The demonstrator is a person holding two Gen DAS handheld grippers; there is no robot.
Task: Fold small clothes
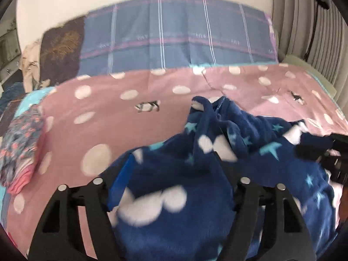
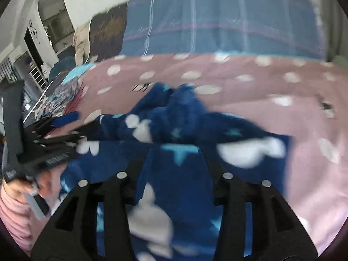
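Observation:
A navy fleece garment [image 1: 174, 169] with white blobs and pale blue stars lies crumpled on the pink dotted bedcover [image 1: 104, 113]. My left gripper [image 1: 174, 163] is open, its fingers [image 1: 126, 169] wide apart, with the fleece bunched between and over them. In the right wrist view the same garment [image 2: 180, 130] drapes between the jaws of my right gripper [image 2: 178, 154] and hides its fingertips. I cannot tell whether it grips the cloth. The right gripper [image 1: 322, 150] also shows at the garment's right edge in the left wrist view. Both views are motion-blurred.
A folded stack of floral and pink clothes [image 1: 19, 143] sits at the bed's left edge. A blue plaid pillow [image 1: 178, 37] and a brown cushion [image 1: 61, 50] lean on the wall behind. A hand in a pink sleeve [image 2: 15, 204] holds the left gripper [image 2: 56, 139].

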